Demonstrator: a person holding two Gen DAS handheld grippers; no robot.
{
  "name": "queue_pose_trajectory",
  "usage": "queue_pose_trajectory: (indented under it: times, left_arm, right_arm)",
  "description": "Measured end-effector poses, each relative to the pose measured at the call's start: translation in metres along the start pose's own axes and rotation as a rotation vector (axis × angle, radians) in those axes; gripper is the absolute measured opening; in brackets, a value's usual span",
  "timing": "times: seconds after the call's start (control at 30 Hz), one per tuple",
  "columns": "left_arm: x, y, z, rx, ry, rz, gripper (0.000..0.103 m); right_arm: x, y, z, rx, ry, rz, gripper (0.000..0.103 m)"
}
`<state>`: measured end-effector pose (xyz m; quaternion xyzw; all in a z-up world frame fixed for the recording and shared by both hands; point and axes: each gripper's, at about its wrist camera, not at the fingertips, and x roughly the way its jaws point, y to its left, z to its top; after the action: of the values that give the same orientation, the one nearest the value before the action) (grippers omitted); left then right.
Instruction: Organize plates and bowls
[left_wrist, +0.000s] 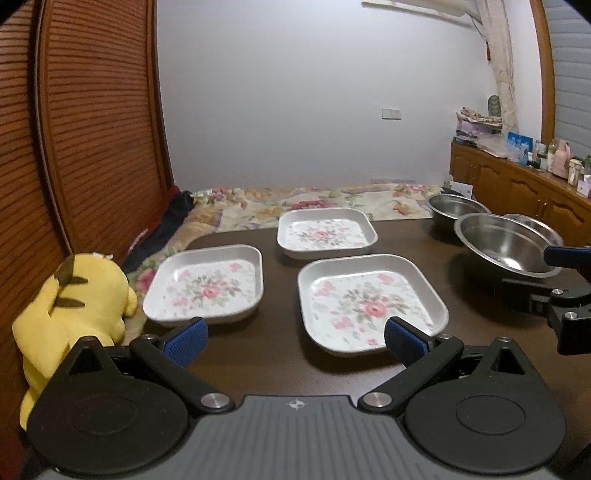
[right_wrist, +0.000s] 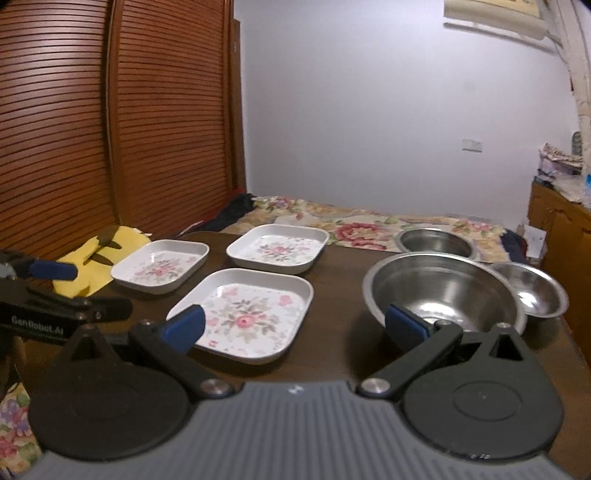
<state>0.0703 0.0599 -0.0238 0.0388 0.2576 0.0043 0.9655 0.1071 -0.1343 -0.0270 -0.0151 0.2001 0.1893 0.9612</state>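
Three square white plates with pink flower prints lie on the dark brown table (left_wrist: 280, 373): a left plate (left_wrist: 205, 284), a far plate (left_wrist: 325, 233) and a near plate (left_wrist: 371, 302). Three steel bowls stand at the right: a large bowl (right_wrist: 443, 291), a far bowl (right_wrist: 436, 240) and a small bowl (right_wrist: 530, 291). My left gripper (left_wrist: 295, 341) is open, low over the near table edge between the left and near plates. My right gripper (right_wrist: 293, 326) is open, between the near plate (right_wrist: 243, 314) and the large bowl. Both hold nothing.
A yellow plush toy (left_wrist: 70, 306) lies off the table's left edge beside slatted wooden doors (left_wrist: 92, 129). A flowered bedspread (left_wrist: 314, 201) lies beyond the table. A wooden cabinet (left_wrist: 517, 184) with bottles stands at the right.
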Motion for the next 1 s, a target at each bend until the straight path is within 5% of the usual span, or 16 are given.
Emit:
queue_pose_trajectory:
  times: [0.13,0.23,0.6,1.0]
  left_arm:
    - [0.019,0.009,0.003,0.011,0.004,0.029,0.103]
    - [0.032,0.017,0.005,-0.006,0.015,0.012,0.103]
    - [0.068,0.028,0.007,-0.044,0.076,-0.059,0.090]
    - [0.093,0.023,0.012,-0.067,0.107,-0.183,0.061]
  right_arm:
    - [0.017,0.004,0.003,-0.007,0.018,0.032,0.102]
    - [0.026,0.005,0.005,-0.014,0.035,0.045,0.089]
    - [0.063,0.008,0.004,-0.030,0.110,0.054,0.079]
    - [0.088,0.001,0.001,-0.003,0.180,0.037,0.052]
